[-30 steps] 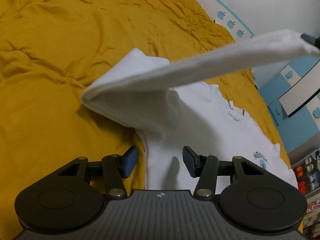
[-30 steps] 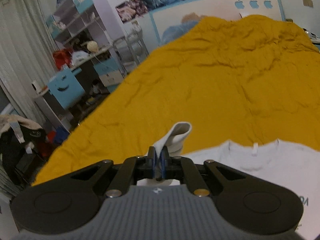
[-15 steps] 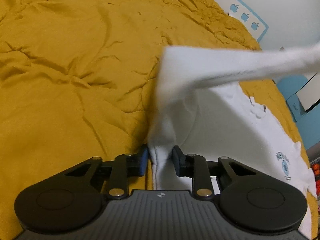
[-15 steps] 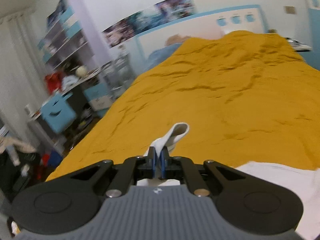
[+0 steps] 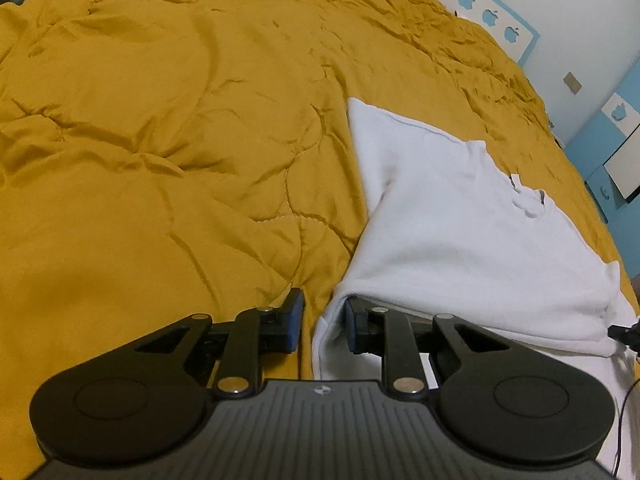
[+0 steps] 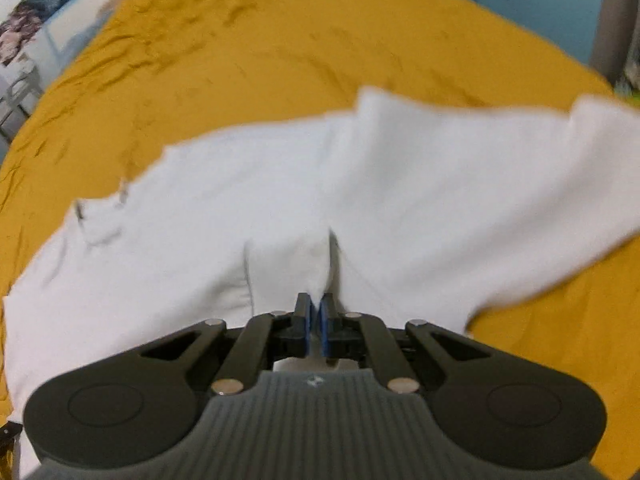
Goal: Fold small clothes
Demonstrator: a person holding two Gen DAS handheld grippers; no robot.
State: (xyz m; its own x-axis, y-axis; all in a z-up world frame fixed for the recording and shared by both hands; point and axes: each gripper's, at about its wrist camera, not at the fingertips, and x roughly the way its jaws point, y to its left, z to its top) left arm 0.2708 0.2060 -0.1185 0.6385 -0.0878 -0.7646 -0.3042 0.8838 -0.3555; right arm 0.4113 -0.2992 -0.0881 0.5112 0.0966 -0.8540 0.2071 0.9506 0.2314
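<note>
A white long-sleeved shirt (image 5: 460,236) lies on a mustard-yellow quilt (image 5: 160,160), with one sleeve folded across its body. My left gripper (image 5: 322,316) is open at the shirt's side edge; a fold of cloth hangs between the jaws and drapes over the right finger (image 5: 356,328). In the right wrist view the shirt (image 6: 400,184) fills the middle, blurred. My right gripper (image 6: 315,320) is shut on the sleeve cuff (image 6: 288,268), low over the shirt's body.
The yellow quilt (image 6: 280,48) covers the whole bed. A white wall with a blue apple border (image 5: 492,20) stands behind the bed head. A blue cabinet (image 5: 616,128) stands at the right of the bed. A thin black cable (image 5: 624,400) hangs at the right edge.
My right gripper has carried the sleeve from high in the air down across the shirt's body. My left gripper's jaws, narrowed around the side edge half a second ago, have widened again.
</note>
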